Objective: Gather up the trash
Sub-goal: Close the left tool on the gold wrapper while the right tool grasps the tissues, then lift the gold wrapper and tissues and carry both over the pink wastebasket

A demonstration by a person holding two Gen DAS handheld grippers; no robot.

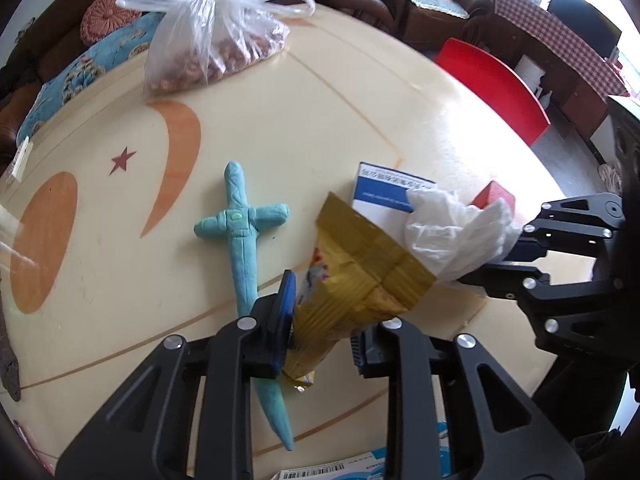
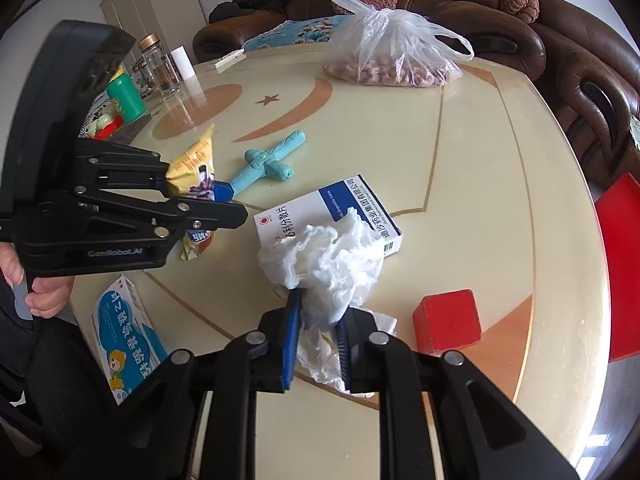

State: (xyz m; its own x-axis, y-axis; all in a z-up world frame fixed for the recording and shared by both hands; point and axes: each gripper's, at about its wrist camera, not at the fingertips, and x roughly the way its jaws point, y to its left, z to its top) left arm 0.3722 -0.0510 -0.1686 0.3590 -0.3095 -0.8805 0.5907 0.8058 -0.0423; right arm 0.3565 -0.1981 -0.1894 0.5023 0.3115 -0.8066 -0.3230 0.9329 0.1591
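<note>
Two grippers [image 2: 318, 344] [image 1: 320, 332], two boxes [image 2: 328, 216] [image 2: 128, 332], one wrapper [image 1: 360, 276], one tissue [image 2: 328, 264].

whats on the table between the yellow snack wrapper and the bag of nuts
The blue clay sword lies between the yellow snack wrapper and the bag of nuts; beyond it only bare table with its inlaid crescent. The right wrist view shows it best.

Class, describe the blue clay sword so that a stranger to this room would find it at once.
Start at the round cream table with its orange crescents. Near its middle, left of the blue-and-white medicine box, lies the clay sword. It alone is cross-shaped, turquoise and hand-moulded.
</note>
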